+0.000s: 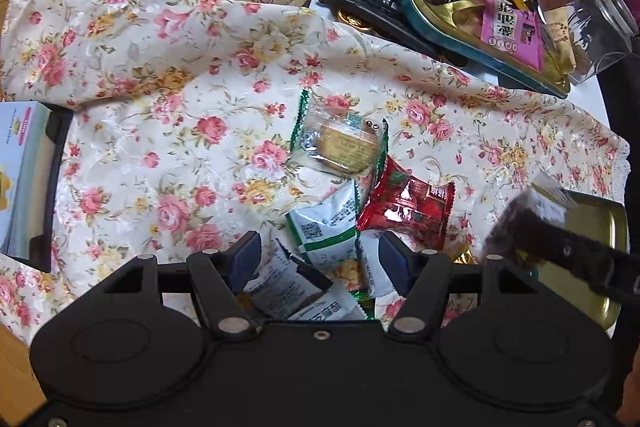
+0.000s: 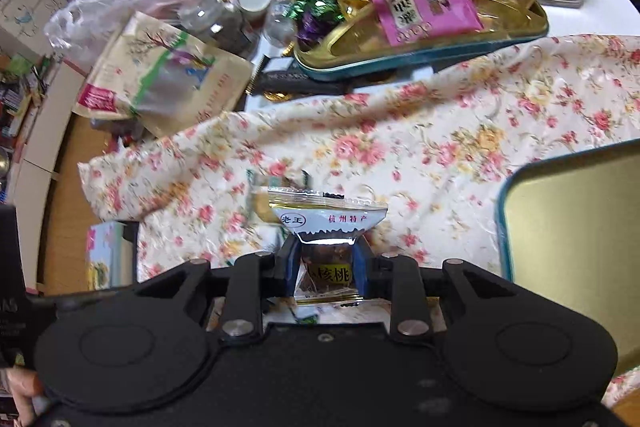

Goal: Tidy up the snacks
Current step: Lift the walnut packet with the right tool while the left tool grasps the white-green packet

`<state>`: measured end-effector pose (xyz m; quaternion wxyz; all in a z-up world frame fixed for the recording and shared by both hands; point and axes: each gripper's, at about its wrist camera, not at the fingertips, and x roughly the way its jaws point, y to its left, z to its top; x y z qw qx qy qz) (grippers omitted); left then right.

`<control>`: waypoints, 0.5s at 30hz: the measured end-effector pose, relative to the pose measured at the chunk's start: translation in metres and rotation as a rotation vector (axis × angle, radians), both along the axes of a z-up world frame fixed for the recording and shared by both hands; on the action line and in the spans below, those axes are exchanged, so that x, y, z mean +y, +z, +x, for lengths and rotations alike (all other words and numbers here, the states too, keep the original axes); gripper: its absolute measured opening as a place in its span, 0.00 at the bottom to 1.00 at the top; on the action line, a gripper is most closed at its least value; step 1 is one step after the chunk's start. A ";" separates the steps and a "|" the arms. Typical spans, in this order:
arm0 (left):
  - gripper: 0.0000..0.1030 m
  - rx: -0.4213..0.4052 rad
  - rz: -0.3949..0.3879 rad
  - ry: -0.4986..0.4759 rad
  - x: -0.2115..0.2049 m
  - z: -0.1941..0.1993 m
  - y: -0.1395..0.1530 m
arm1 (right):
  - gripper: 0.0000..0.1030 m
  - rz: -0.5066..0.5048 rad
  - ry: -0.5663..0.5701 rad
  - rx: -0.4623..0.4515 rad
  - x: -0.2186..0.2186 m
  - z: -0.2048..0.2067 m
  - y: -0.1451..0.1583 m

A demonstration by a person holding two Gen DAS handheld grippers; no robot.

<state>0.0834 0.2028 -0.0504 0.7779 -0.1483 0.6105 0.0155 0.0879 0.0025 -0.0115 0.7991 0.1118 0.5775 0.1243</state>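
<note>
A walnut packet [image 2: 326, 247], printed 老王, 杭州特产 and 核桃, is clamped between the right gripper [image 2: 326, 269] pads above the floral cloth [image 2: 440, 147], beside one empty tin [image 2: 576, 247]. The left gripper [image 1: 318, 261] is spread wide over four loose packets: three green-white [image 1: 324, 227], one red [image 1: 408, 205]; nothing is gripped

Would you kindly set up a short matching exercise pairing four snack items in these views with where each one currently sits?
Things:
1. walnut snack packet
2. pink packet
3. red packet
4. round biscuit packet

Places:
A. lying on the floral cloth, beside white-and-green packets
B. pinched in the right gripper
C. in the filled gold tin
D. on the cloth, farther from the left gripper than the red one

Pairs: 1-B, 2-C, 3-A, 4-D
</note>
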 end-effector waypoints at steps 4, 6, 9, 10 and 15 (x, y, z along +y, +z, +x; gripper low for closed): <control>0.65 0.011 0.001 0.009 -0.010 0.007 -0.009 | 0.28 -0.014 0.000 -0.002 -0.009 -0.004 0.002; 0.65 0.018 0.015 0.011 -0.014 0.010 -0.014 | 0.28 -0.004 0.001 -0.004 -0.011 -0.006 0.006; 0.65 0.039 0.055 0.012 -0.021 0.012 -0.025 | 0.28 -0.001 0.007 -0.018 -0.015 -0.008 0.011; 0.65 0.046 0.062 0.008 -0.023 0.013 -0.028 | 0.28 -0.003 0.008 -0.023 -0.015 -0.008 0.012; 0.65 0.059 0.133 0.036 -0.024 0.014 -0.042 | 0.28 0.008 0.025 -0.037 -0.017 -0.011 0.019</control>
